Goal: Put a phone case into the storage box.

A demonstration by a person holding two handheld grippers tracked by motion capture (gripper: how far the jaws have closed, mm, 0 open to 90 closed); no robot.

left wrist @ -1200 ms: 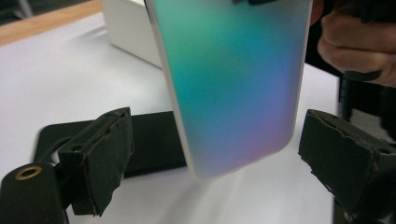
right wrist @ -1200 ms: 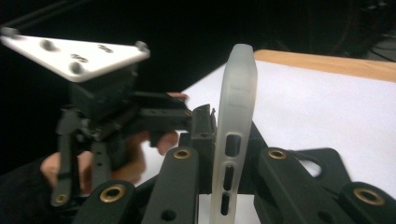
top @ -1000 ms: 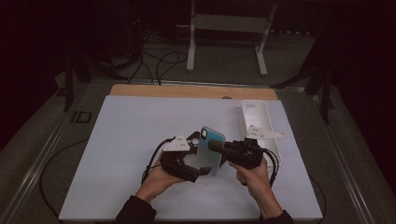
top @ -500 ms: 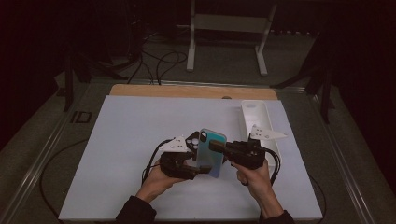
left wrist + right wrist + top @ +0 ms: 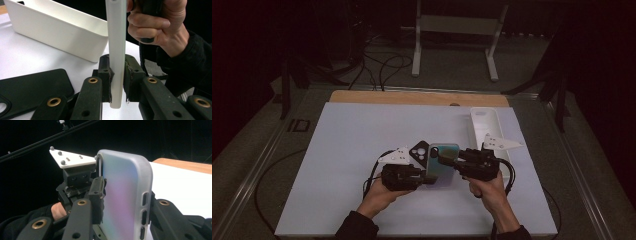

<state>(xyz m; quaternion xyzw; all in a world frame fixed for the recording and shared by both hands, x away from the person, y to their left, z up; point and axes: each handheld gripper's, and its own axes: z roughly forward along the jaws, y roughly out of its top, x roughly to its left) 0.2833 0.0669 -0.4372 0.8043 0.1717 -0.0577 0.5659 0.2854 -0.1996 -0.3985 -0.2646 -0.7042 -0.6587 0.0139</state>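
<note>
left gripper view, left gripper (image 5: 117, 75) clamping phone case (image 5: 116, 45)

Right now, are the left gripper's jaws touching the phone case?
Touching. In the left gripper view the left gripper has both pads pressed against the phone case.

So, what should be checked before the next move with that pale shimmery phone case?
1. Left gripper, jaws just closing, clamps the pale iridescent plastic phone case: ok.
2. Right gripper clear of it: cannot tell; its jaws have just been opening, with the case between them.
3. Case held upright: ok.
4. Flat black rubbery phone case clear of the left jaws: ok.
5. White plastic bin out of the way: ok.
</note>
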